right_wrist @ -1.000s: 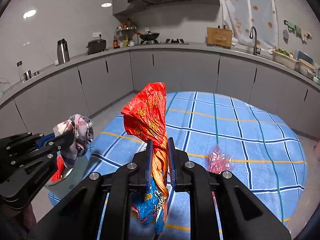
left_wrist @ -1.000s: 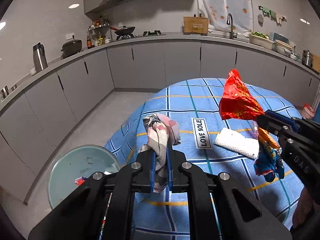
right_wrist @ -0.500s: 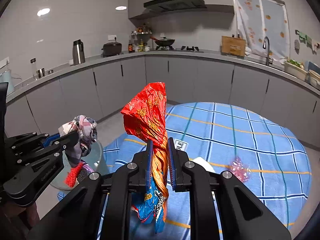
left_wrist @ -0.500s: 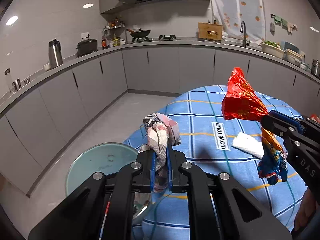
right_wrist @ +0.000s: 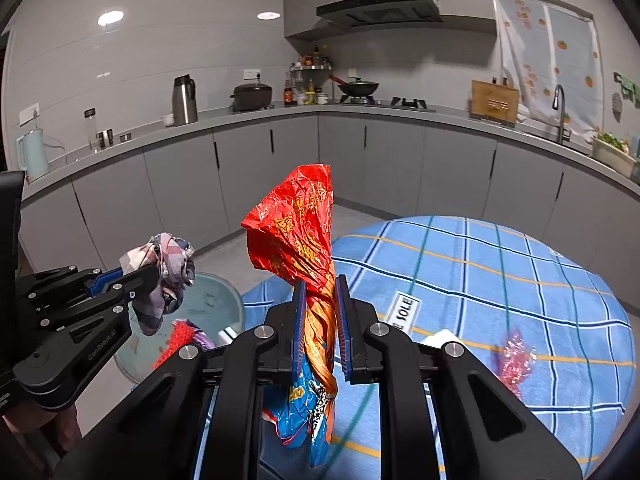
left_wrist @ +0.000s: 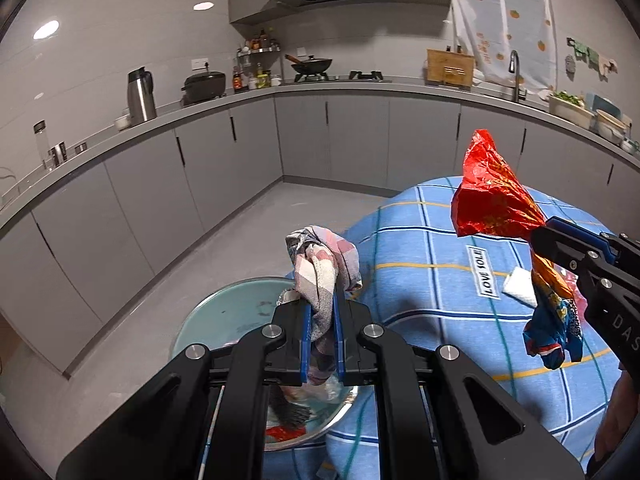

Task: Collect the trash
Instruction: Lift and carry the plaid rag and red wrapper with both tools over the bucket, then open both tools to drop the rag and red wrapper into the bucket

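My left gripper (left_wrist: 320, 312) is shut on a crumpled pink and grey checked rag (left_wrist: 320, 268), held above a pale blue round trash bin (left_wrist: 224, 320) on the floor beside the table. The bin (right_wrist: 216, 304) holds some red and dark trash. My right gripper (right_wrist: 320, 300) is shut on a red and orange snack wrapper (right_wrist: 296, 224) with a blue end hanging below, held over the table edge. In the left wrist view the wrapper (left_wrist: 492, 196) and right gripper (left_wrist: 560, 240) are at the right. In the right wrist view the left gripper (right_wrist: 132, 276) and rag (right_wrist: 164, 264) are at the left.
The round table has a blue checked cloth (right_wrist: 520, 264). On it lie a white tissue (left_wrist: 520, 286), a pink crinkled wrapper (right_wrist: 514, 354) and a "LOVE SOLE" label (left_wrist: 486, 276). Grey kitchen cabinets (left_wrist: 240, 152) run along the walls beyond an open grey floor.
Both grippers have swung left, away from the table centre, with their loads. The bin has come from the lower left to right under my left gripper.
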{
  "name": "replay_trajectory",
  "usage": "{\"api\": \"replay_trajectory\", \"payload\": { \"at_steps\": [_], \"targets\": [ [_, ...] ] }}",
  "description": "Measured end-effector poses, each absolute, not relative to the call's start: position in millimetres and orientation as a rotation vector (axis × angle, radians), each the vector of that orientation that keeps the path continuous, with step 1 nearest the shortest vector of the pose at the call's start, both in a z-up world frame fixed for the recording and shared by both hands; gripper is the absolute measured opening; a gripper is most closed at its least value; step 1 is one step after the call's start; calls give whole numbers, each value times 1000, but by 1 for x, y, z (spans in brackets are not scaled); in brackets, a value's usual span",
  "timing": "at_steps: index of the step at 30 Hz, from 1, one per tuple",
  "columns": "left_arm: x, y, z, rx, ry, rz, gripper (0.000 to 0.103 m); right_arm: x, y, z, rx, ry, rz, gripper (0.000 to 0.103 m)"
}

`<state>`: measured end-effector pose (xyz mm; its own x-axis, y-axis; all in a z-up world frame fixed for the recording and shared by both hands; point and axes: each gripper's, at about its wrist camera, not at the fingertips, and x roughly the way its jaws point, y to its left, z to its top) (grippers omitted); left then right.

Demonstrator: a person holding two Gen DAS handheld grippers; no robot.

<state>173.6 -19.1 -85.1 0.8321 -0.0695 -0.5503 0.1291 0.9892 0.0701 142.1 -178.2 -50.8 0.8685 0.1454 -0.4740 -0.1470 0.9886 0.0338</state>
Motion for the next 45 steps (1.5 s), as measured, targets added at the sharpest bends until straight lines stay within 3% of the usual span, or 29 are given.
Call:
{"api": "replay_trajectory", "payload": {
  "at_steps": [45],
  "targets": [
    [202,74,-115,22,659,67,9,197,-64,-82,-86,572,393,15]
  ]
}}
